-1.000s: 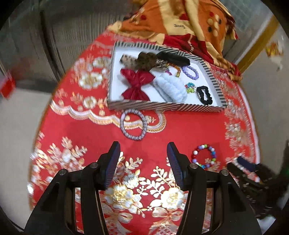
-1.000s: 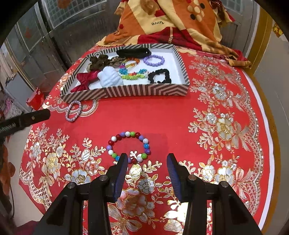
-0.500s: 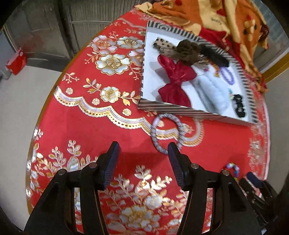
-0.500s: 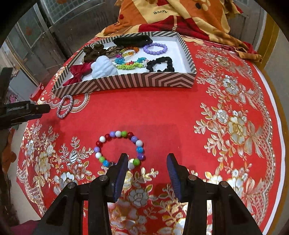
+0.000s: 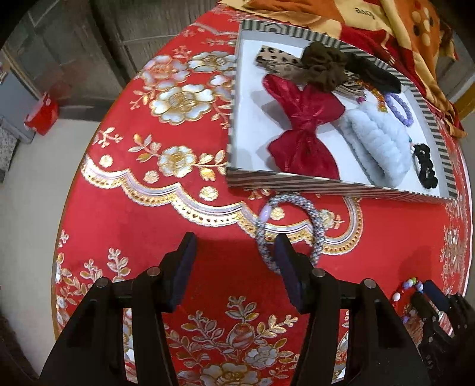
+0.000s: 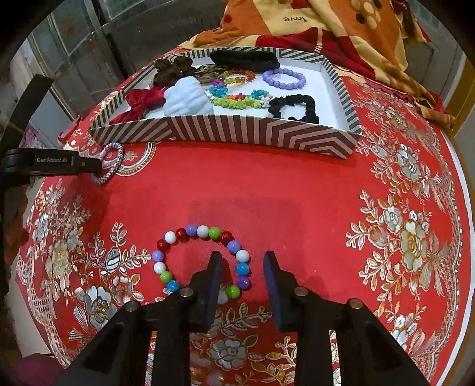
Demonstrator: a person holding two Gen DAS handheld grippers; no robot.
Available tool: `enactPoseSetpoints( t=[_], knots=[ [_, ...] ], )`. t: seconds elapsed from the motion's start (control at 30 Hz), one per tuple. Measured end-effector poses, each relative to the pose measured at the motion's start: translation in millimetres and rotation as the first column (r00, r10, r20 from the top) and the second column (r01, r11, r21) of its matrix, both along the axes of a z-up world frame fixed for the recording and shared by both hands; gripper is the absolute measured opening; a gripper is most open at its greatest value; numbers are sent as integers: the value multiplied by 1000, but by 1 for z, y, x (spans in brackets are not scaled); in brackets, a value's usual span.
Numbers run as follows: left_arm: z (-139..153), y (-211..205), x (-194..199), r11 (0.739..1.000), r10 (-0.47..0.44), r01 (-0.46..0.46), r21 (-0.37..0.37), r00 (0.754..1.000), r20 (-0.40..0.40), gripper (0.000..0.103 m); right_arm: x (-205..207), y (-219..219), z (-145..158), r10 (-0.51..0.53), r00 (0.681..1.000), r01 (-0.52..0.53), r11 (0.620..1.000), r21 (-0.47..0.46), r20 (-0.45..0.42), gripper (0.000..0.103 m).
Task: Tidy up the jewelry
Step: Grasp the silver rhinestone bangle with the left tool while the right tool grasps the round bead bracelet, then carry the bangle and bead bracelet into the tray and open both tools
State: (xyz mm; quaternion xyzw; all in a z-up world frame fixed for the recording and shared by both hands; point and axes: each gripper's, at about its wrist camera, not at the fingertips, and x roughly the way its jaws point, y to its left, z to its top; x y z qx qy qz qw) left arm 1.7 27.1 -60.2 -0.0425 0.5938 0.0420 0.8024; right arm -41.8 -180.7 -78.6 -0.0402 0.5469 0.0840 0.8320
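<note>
A silver-blue beaded bangle (image 5: 319, 225) lies on the red cloth just in front of the striped tray (image 5: 326, 185). My left gripper (image 5: 235, 237) is low over it and its jaws are closing. Its right finger stands inside the ring, the ring's left rim is between the fingers, and no pad presses on it. A multicoloured bead bracelet (image 6: 203, 231) lies nearer the front. My right gripper (image 6: 242, 255) straddles the bracelet's right side, left finger inside the loop. Its jaws are closing too, with the beads loose between them.
The tray (image 6: 237, 130) holds a red bow (image 5: 302, 127), a pale blue scrunchie (image 5: 380, 139), a purple bead bracelet (image 6: 283, 78), a black scrunchie (image 6: 297, 108) and several other pieces. An orange patterned cloth (image 6: 326, 26) lies behind it. The round table's edge (image 5: 68, 207) drops off at the left.
Both grippers have come down closer to the cloth and their jaws have narrowed. The left one moved onto the bangle. The right one now straddles the bead bracelet's side.
</note>
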Motion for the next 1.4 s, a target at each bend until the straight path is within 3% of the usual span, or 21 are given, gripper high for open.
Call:
enactPoseSetpoints(
  t=[0.03,0.07,0.1,0.17,0.3,0.67,1.03,1.4],
  knots=[
    [0,-2,-1,1000,-5,5,19,1000,17,36,-1,0,0,3,1000,-3,1000,-6,6,21],
    [1,-3,-1,1000,-14,13,18,999,30,17,0,-1,-1,6,1000,-6,1000,-8,10,16],
    [1,-3,0,1000,-22,21,3,999,33,10,0,-1,-1,11,1000,-11,1000,-9,16,14],
    [1,-5,1,999,-35,35,-7,999,30,5,-1,-3,-1,15,1000,-15,1000,7,17,8],
    [5,3,-1,992,-41,41,-122,999,-1,5,-2,-5,7,15,999,-16,999,39,33,8],
    [67,-14,-16,974,-114,134,-182,987,113,5,-8,-5,73,22,986,-31,998,52,163,8],
    [105,-44,1,966,-178,211,-152,962,205,5,8,-20,121,6,969,-7,1000,0,247,8],
    [112,-85,19,952,-246,279,-126,943,224,5,36,-31,143,9,959,1,999,-34,284,8]
  ],
)
